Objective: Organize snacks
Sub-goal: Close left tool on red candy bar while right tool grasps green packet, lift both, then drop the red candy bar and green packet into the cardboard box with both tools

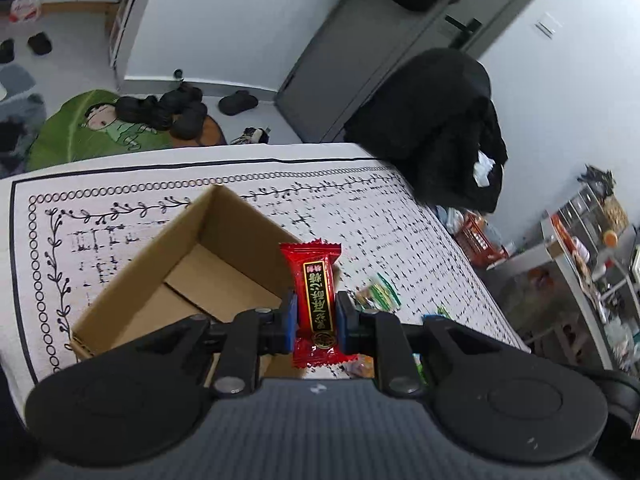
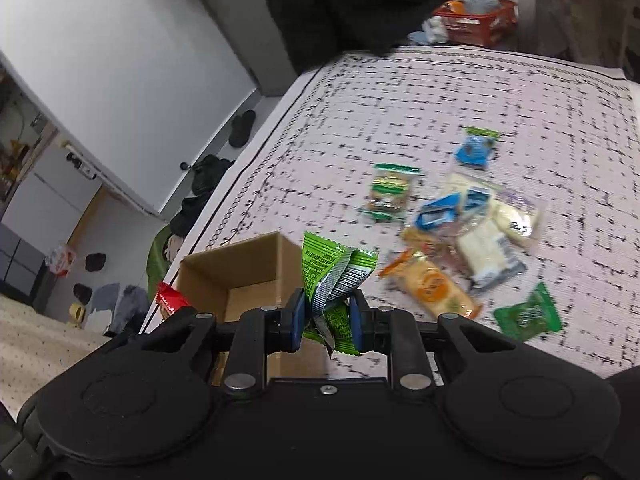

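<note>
My left gripper (image 1: 316, 316) is shut on a red snack packet (image 1: 316, 280) with a black and gold label, held upright above the near right rim of an open cardboard box (image 1: 132, 276). The box looks empty inside. My right gripper (image 2: 327, 318) is shut on a crumpled green snack packet (image 2: 332, 272), just right of the same box (image 2: 244, 276). The red packet (image 2: 170, 300) shows at the box's left in the right wrist view. Several loose snacks (image 2: 472, 220) lie scattered on the patterned tablecloth (image 2: 440, 96) beyond.
The table (image 1: 360, 208) carries a white cloth with black line patterns. A dark coat (image 1: 440, 120) hangs on a chair at the far right corner. A red basket (image 2: 476, 20) and shelves (image 1: 580, 248) stand past the table. Shoes and a green mat (image 1: 88, 128) lie on the floor.
</note>
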A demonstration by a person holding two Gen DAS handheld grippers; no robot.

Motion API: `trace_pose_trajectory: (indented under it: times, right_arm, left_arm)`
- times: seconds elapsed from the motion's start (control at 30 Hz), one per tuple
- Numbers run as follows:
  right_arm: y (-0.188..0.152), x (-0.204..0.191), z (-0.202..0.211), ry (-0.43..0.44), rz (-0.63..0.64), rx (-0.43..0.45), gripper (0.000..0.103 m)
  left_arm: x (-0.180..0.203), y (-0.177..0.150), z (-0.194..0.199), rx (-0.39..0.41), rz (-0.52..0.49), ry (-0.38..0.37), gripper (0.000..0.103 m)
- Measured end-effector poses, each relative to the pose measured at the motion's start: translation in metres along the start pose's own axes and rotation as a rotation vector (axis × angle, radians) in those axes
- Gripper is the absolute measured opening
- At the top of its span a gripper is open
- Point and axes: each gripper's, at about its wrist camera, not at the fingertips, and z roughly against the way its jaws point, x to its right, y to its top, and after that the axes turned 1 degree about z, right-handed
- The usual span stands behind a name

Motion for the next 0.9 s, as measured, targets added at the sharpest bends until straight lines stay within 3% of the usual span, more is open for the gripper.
trace_pose_trajectory:
  times: [0.3, 0.9]
  right_arm:
    - [-0.007, -0.034, -0.027, -0.01, 0.035, -0.021, 0.023]
    - [-0.003, -0.073, -0.093, 0.014, 0.077, -0.11, 0.023]
  left_arm:
    - [-0.038, 0.014, -0.002, 0.011, 0.109, 0.012, 0.019]
    - [-0.084, 0.029, -0.038, -0.077, 0.253, 0.017, 0.019]
